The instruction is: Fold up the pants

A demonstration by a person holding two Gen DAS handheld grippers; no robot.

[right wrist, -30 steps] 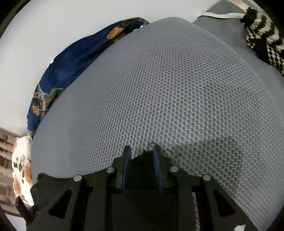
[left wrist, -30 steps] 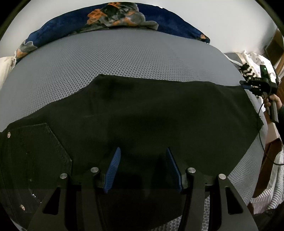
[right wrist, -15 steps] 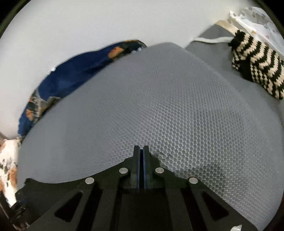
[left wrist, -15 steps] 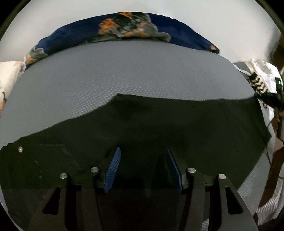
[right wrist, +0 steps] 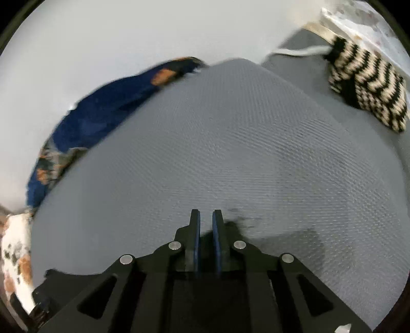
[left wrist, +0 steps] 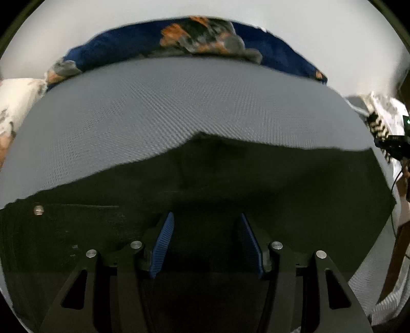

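Note:
The black pants lie spread on the grey mesh bed cover, with a metal rivet at the left. My left gripper is open, its blue-padded fingers over the near part of the pants. My right gripper has its fingers close together with a narrow gap; a bit of black pants fabric shows beside and under the tips. It also shows in the left wrist view at the pants' far right corner.
A dark blue floral pillow lies along the far edge by the white wall. A black-and-cream striped knit and white cloth lie at the right. A white patterned cloth is at the left.
The right gripper closed on the pants corner, then parted slightly and lifted. The left gripper has tilted up and stayed open; the pants edge sits lower in its view.

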